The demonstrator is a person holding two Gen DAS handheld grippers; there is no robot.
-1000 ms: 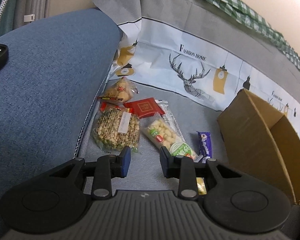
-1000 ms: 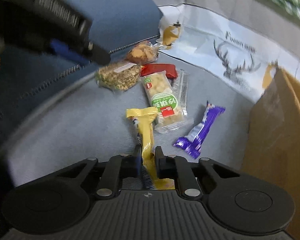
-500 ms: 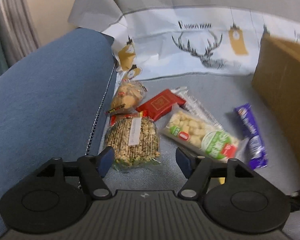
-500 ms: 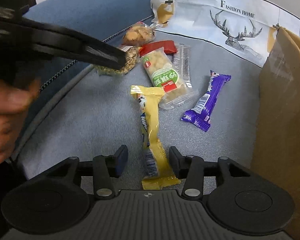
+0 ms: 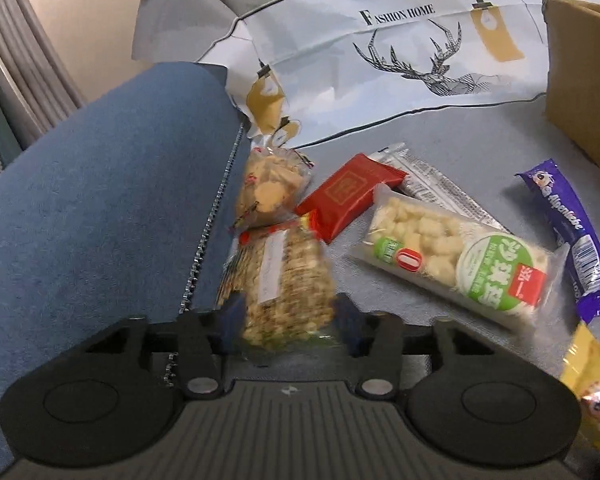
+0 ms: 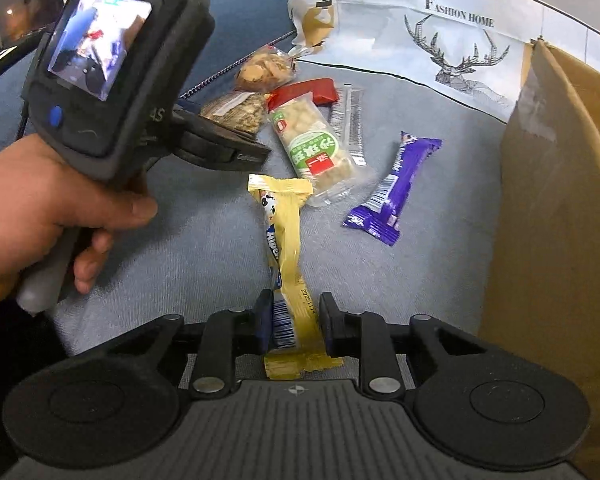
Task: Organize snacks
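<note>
The left gripper has its fingers spread wide on either side of the near end of a clear bag of mixed nuts, which lies on the grey sofa seat against the blue armrest; whether the pads touch the bag cannot be told, as that part is blurred. Only the left wrist view shows this; in the right wrist view the bag of nuts is half hidden behind the left gripper, held in the person's left hand.

The right gripper has its fingers partly closed around the near end of a yellow candy bar, with a narrow gap on each side. Farther off lie a pack of puffed rice bars, a purple candy bar, a red packet and a bag of biscuits. A cardboard box stands on the right.
</note>
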